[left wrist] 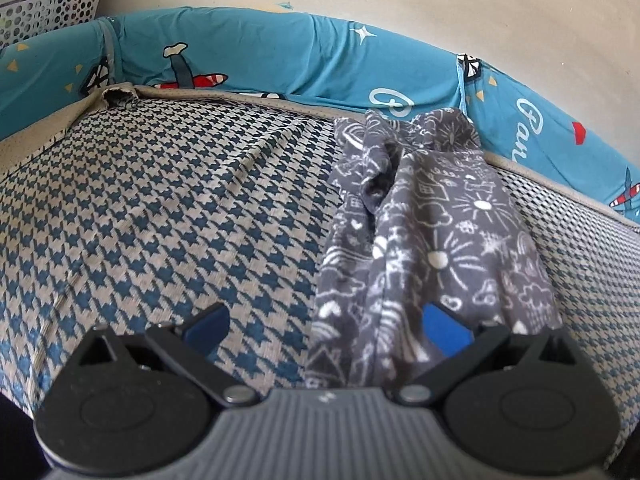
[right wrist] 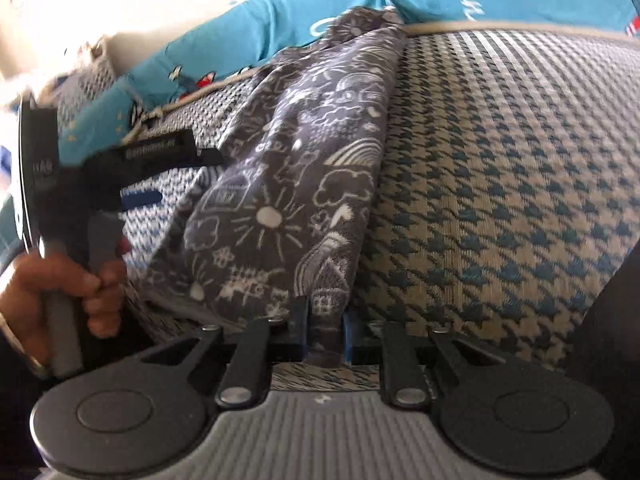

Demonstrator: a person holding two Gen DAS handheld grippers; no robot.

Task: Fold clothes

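The grey garment draped over the left gripper's right pad, hiding most of it; the basket beyond the garment was cut off by the frame; the left hand was motion-blurred.

Black linkage gripper, blue pads, possibly a bangle

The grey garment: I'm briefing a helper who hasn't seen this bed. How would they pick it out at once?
Start from the houndstooth mattress edged by a turquoise cartoon bumper. On its right part, running to the bumper, lies the garment, its near edge pinched by the right gripper. It alone is dark grey with white doodles of suns, clouds and houses.
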